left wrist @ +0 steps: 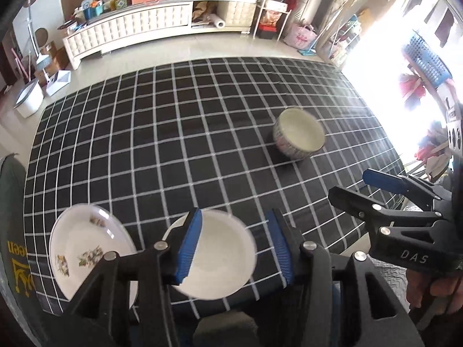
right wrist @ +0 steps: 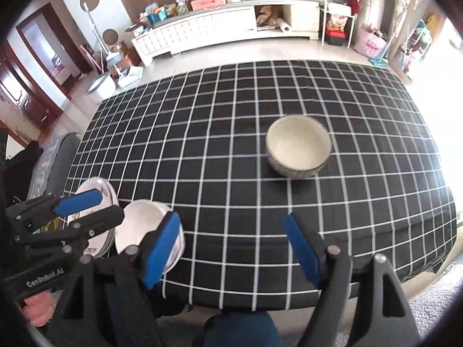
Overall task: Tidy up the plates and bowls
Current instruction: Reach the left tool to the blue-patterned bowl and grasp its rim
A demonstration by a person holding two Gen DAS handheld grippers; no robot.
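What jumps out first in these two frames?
The black grid cloth fills both views, with a lone patterned bowl toward its far right. At the near left edge a floral plate lies beside a plain white bowl. The left gripper hangs open above that white bowl, and the right gripper is open too, over bare cloth.

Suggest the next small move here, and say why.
Probably send the right gripper forward to the patterned bowl. Both grippers are open and hold nothing; that bowl stands alone mid-table, while the white bowl and floral plate already sit together by the left gripper.
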